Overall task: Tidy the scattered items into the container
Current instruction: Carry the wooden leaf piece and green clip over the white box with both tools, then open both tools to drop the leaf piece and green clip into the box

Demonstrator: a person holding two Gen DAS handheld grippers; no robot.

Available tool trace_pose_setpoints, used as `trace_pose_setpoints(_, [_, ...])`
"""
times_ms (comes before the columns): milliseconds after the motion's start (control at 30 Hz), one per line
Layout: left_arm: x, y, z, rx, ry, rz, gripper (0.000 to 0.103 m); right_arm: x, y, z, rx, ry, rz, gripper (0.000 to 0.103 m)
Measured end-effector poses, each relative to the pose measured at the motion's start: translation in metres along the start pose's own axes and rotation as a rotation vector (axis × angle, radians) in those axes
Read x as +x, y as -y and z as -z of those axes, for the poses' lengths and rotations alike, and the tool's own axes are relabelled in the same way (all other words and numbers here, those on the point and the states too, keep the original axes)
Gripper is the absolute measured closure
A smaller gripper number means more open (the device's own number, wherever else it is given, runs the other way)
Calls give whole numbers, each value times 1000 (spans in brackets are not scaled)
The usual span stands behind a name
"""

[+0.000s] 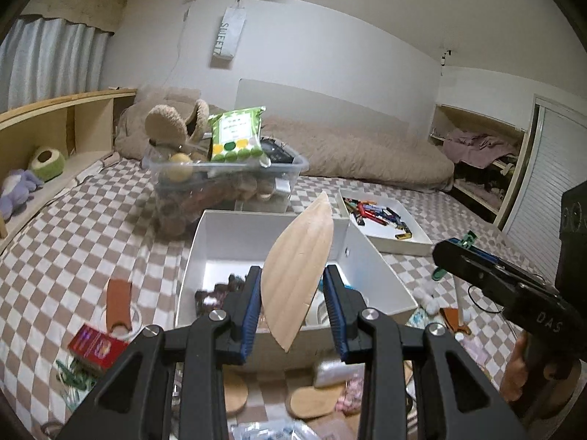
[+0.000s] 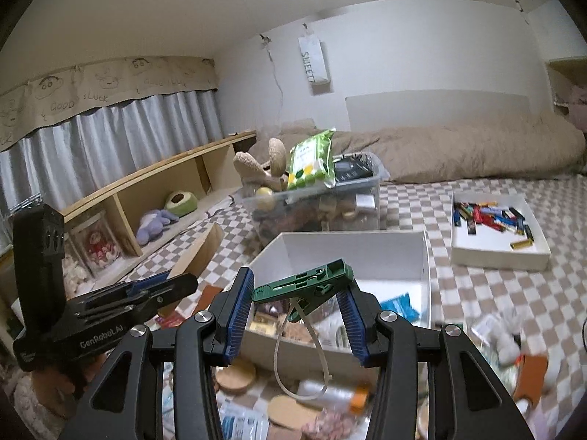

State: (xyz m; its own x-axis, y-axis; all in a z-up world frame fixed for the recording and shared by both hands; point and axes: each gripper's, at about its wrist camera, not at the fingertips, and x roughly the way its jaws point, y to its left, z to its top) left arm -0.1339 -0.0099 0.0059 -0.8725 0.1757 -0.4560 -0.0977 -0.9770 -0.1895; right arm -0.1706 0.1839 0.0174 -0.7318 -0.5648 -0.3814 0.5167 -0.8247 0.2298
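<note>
One pale ribbed wooden leaf [image 1: 297, 275], upright

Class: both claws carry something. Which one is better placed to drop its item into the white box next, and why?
Left. Its claw holds the wooden leaf over the white box; the right claw's green clip hangs at the near rim.

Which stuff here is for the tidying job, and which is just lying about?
For the job: left claw holding wooden leaf; right claw holding green clip; white box.

Just lying about: plush toys, battery tray, blanket.
</note>
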Motion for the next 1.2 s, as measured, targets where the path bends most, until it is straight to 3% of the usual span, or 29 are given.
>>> trace_pose_setpoints(400, [53, -5, -27, 14, -41, 3, 70, 56, 26, -19, 73, -79, -12, 56])
trace_pose_setpoints(800, [106, -27, -16, -9, -124, -36, 70, 138, 59, -15, 184, -291, 20, 56])
trace_pose_setpoints(1133, [125, -42, -11, -32, -166, -46, 70, 183, 84, -15, 242, -361, 79, 56])
trace_pose_setpoints(1167, [127, -44, -12, -34, -170, -47, 70, 185, 85, -14, 238, -367, 78, 54])
trace_pose_setpoints(1200, [129, -45, -12, -36, -173, -48, 70, 187, 84, -13, 229, -374, 78, 41])
